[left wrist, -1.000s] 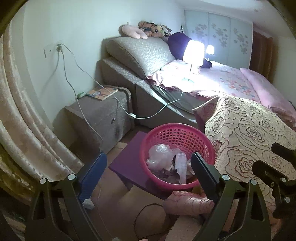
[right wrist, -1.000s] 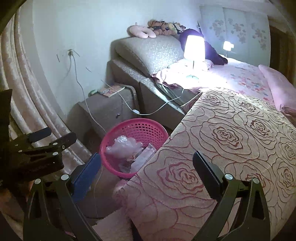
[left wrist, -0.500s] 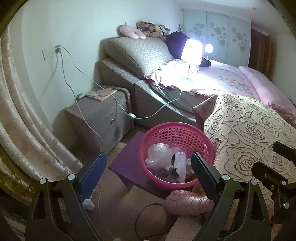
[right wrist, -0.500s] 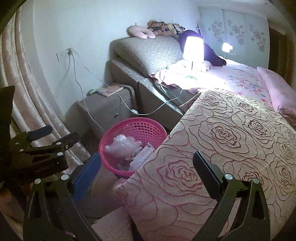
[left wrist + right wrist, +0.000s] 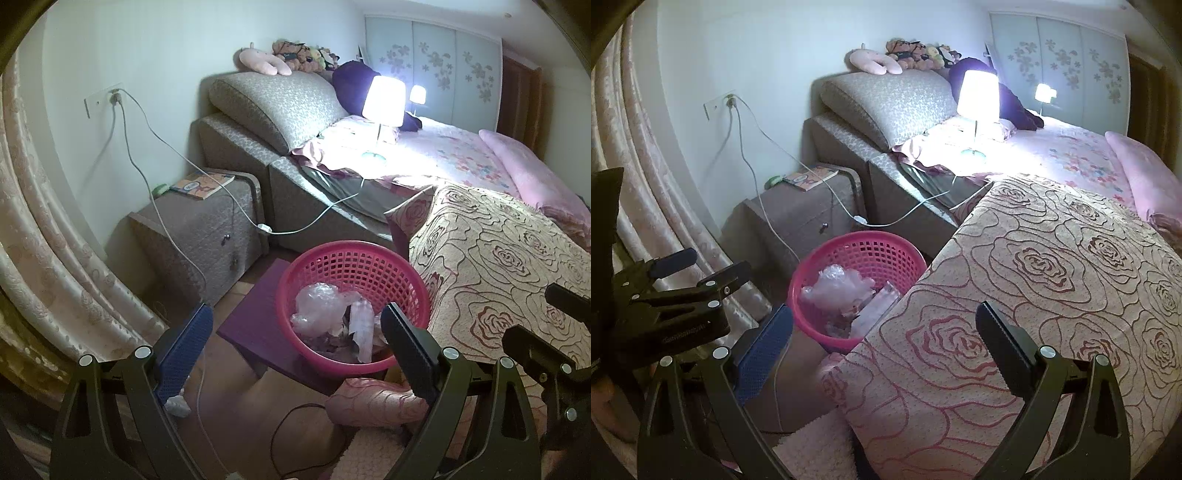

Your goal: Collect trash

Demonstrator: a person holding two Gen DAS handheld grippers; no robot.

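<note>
Both tools hung wide open and empty: left tool (image 5: 295, 343) above the pink basket (image 5: 352, 266) holding the trash (image 5: 325, 314) beside the bed (image 5: 1052, 258), right tool (image 5: 882, 339) over the bedspread.

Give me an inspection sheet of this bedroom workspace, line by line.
Surface: wooden floor, partly covered by a purple mat.
Job's things: pink basket on the mat, holding crumpled clear plastic and wrappers.
Clutter: small white scrap on the floor; book on the nightstand.
Grippers: left gripper open, empty; right gripper open, empty.
Cables: white cords from the wall outlet; black cable on the floor.
Surroundings: bed with rose-patterned quilt, lit lamp, curtain.
</note>
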